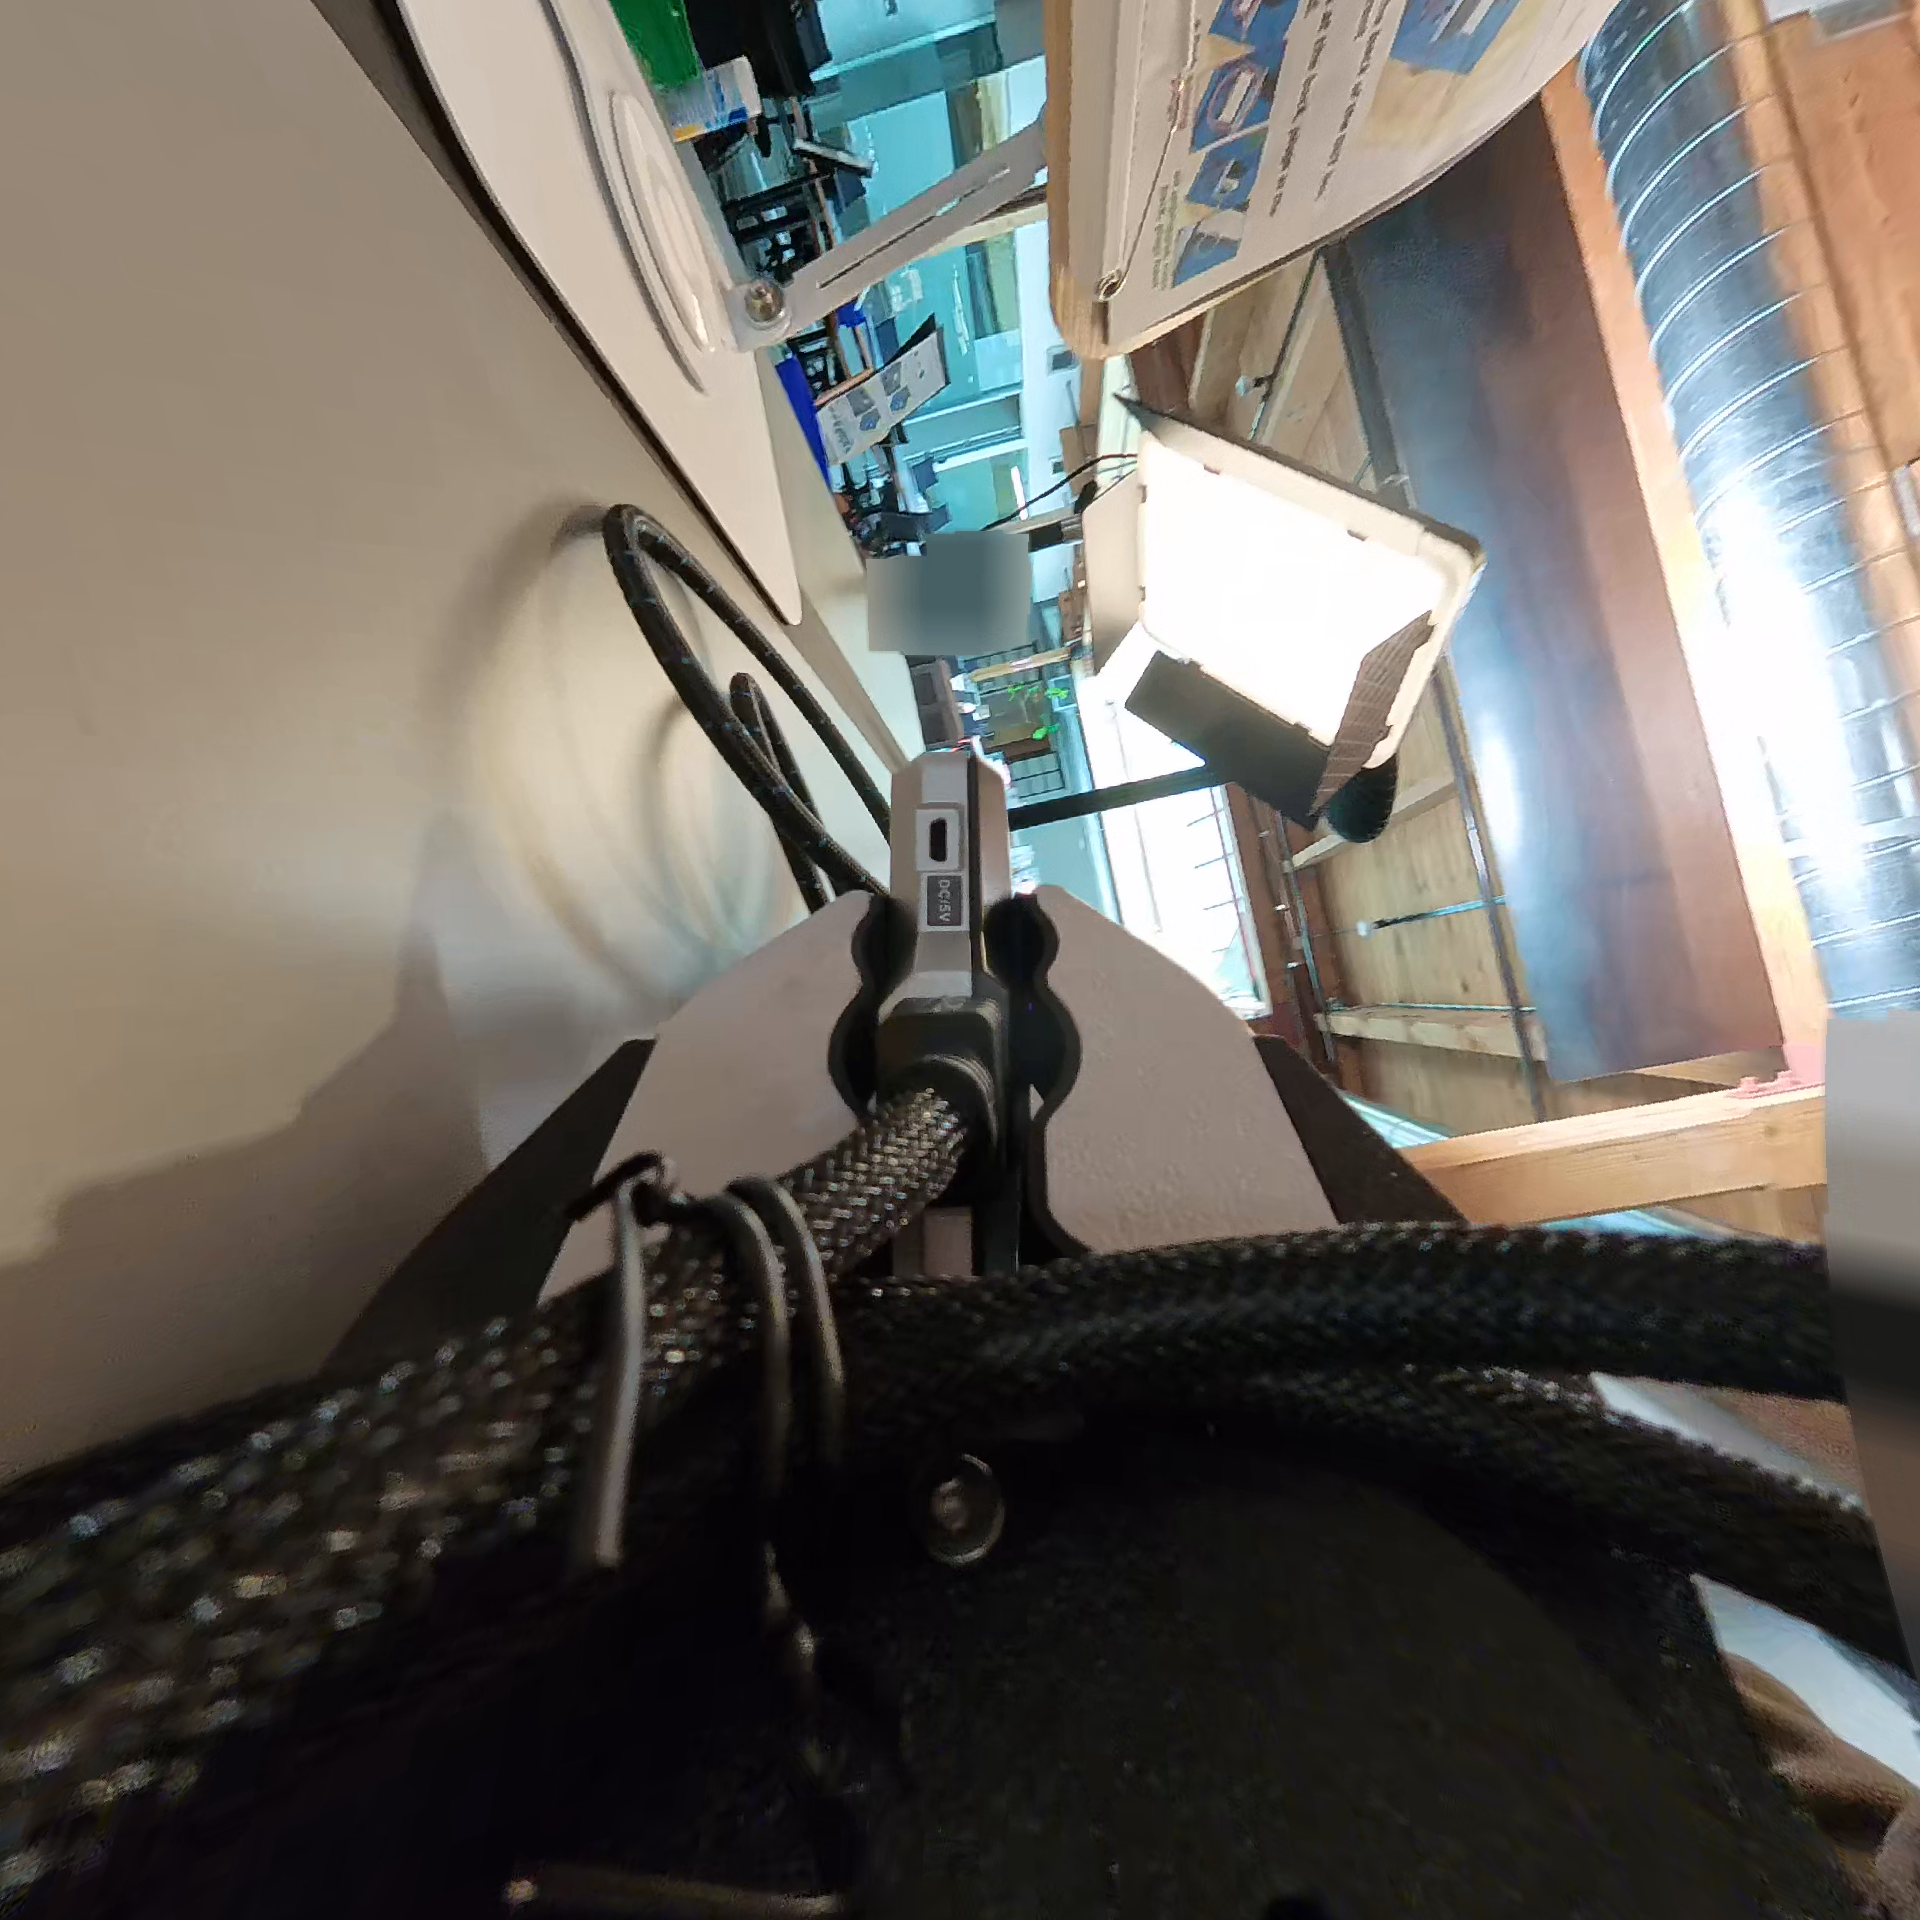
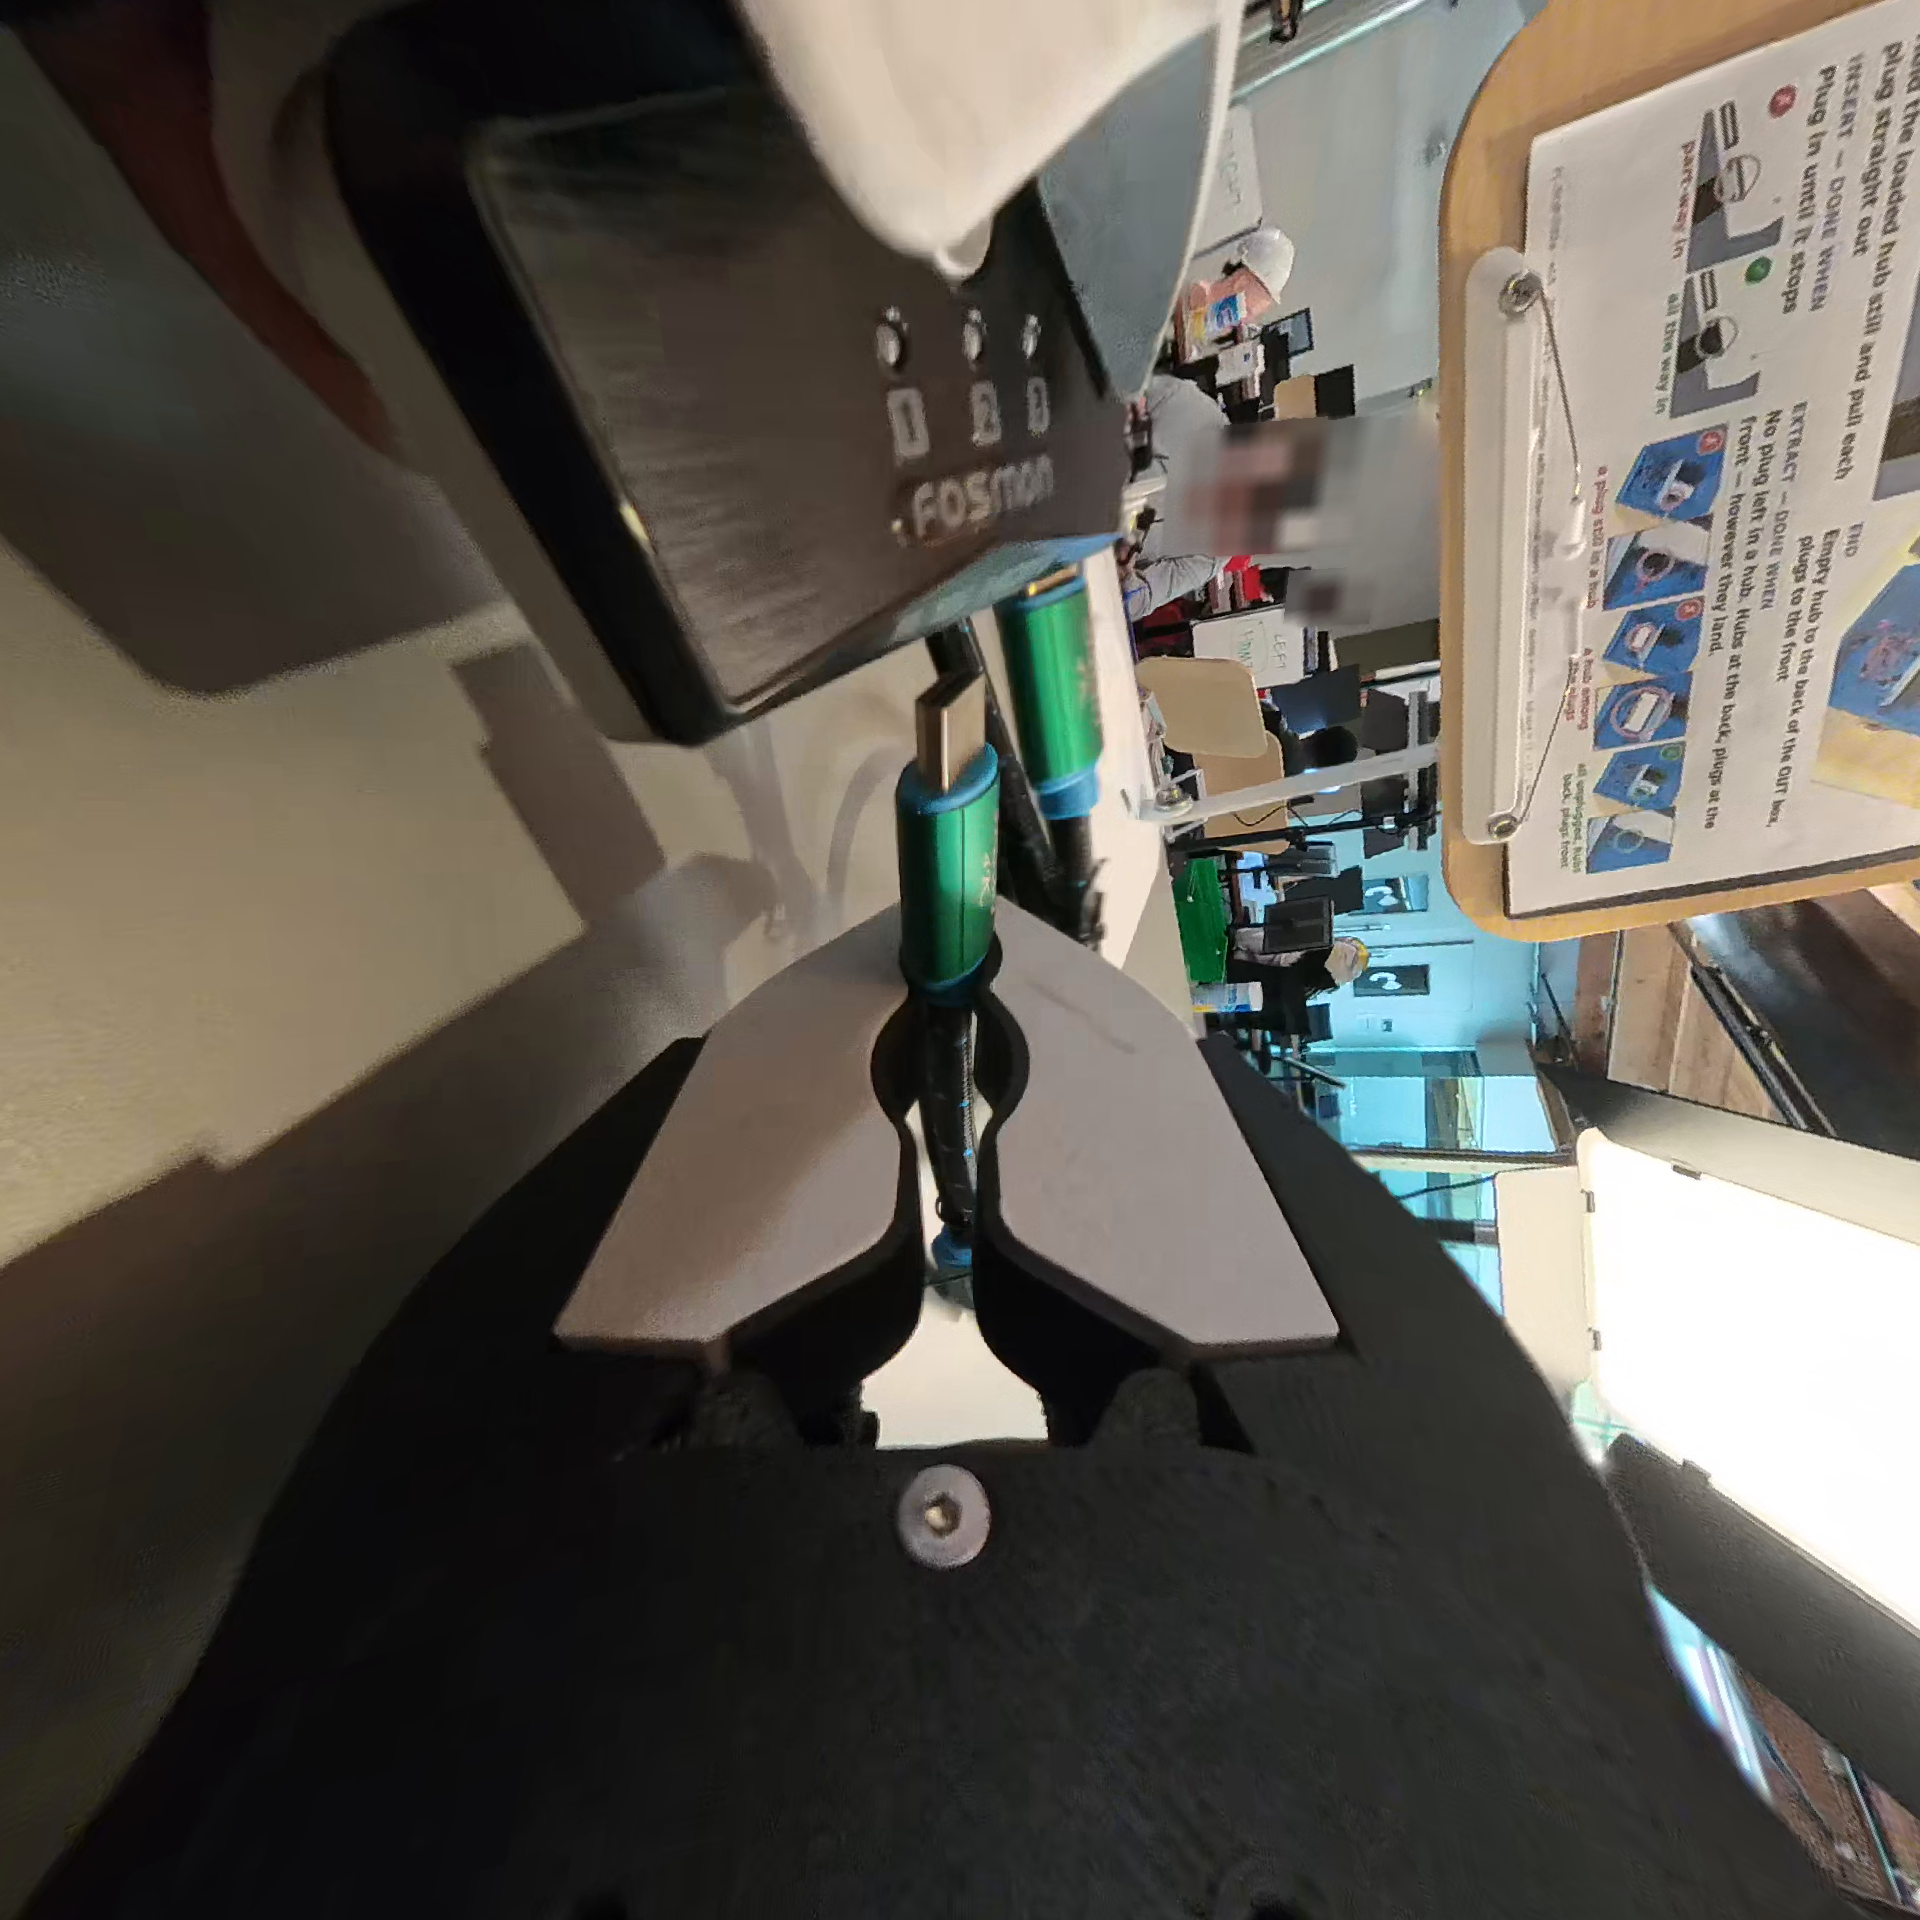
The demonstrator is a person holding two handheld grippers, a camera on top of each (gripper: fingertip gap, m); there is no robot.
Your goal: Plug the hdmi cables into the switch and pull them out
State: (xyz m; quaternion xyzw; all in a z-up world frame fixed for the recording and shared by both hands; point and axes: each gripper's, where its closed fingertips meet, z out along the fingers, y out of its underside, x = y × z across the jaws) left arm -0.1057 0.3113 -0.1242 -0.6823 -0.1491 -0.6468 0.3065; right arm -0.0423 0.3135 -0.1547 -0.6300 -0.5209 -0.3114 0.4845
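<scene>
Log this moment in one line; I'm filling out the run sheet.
left hand-held gripper: shut on silver switch box | right hand-held gripper: shut on green plug, tip bare | second green plug: in box

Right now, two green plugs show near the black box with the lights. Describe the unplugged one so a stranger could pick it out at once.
Find the black switch box with three small lights in the right wrist view. Just below its edge, the right gripper clamps a green plug with blue end bands. Unlike the other green plug, which runs up to the box, its metal tip is bare and stands clear.
</scene>
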